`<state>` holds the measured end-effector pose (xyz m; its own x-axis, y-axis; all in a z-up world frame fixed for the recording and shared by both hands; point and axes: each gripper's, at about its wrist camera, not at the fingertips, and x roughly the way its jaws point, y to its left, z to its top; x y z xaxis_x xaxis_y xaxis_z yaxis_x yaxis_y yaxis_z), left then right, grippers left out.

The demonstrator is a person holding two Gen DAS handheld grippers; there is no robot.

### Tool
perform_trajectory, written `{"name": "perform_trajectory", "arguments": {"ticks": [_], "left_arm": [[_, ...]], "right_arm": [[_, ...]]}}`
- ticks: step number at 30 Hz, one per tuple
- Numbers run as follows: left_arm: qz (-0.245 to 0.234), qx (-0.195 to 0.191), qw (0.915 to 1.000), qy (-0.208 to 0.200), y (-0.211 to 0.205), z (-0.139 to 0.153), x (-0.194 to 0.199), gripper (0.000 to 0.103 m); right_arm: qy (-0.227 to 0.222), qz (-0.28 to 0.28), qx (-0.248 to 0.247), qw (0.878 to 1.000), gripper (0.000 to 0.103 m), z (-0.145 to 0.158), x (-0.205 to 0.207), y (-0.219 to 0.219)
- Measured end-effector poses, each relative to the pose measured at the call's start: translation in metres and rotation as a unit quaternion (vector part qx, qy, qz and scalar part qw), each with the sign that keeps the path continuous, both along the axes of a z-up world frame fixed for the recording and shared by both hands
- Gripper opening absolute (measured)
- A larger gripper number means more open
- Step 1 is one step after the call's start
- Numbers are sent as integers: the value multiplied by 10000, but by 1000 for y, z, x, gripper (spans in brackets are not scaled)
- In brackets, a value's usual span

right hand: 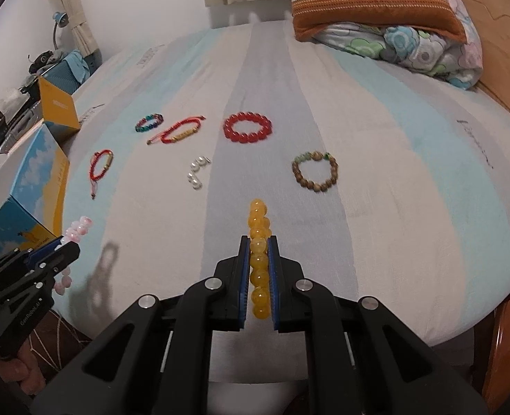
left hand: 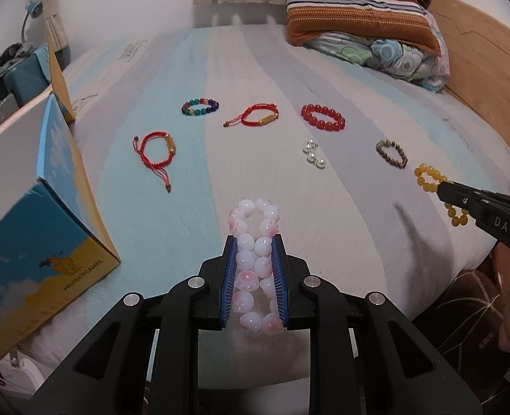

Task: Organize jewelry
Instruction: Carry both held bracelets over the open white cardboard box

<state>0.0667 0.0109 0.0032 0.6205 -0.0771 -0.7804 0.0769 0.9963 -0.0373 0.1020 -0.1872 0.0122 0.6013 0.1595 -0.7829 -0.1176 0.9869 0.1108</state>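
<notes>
My left gripper (left hand: 254,242) is shut on a pink-and-white bead bracelet (left hand: 255,259), held above the near edge of the bed; it also shows in the right wrist view (right hand: 78,228). My right gripper (right hand: 259,242) is shut on a yellow bead bracelet (right hand: 259,231), seen edge-on; it also shows in the left wrist view (left hand: 428,176). On the striped sheet lie a red bead bracelet (right hand: 248,127), a brown bead bracelet (right hand: 315,171), pearl pieces (right hand: 196,173), two red cord bracelets (right hand: 180,131) (right hand: 101,166) and a multicolour bead bracelet (right hand: 148,122).
An open blue-and-yellow box (left hand: 44,214) stands at the bed's left edge, with its yellow lid (right hand: 59,107) behind it. Pillows and a folded quilt (left hand: 376,34) lie at the far right by the wooden headboard (left hand: 490,69).
</notes>
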Motion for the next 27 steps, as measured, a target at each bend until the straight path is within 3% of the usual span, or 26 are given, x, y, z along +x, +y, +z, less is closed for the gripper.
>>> {"name": "perform_trajectory", "arguments": {"ticks": [12,27], "left_arm": [[408,102,9991,-60,26,44,10,19],[973,99,9947,-329,90,100,10,20]], "right_arm": [[-198,331,-84,9992,9,38,13,38],[-257,836,18,9962,9,86,33,100]]}}
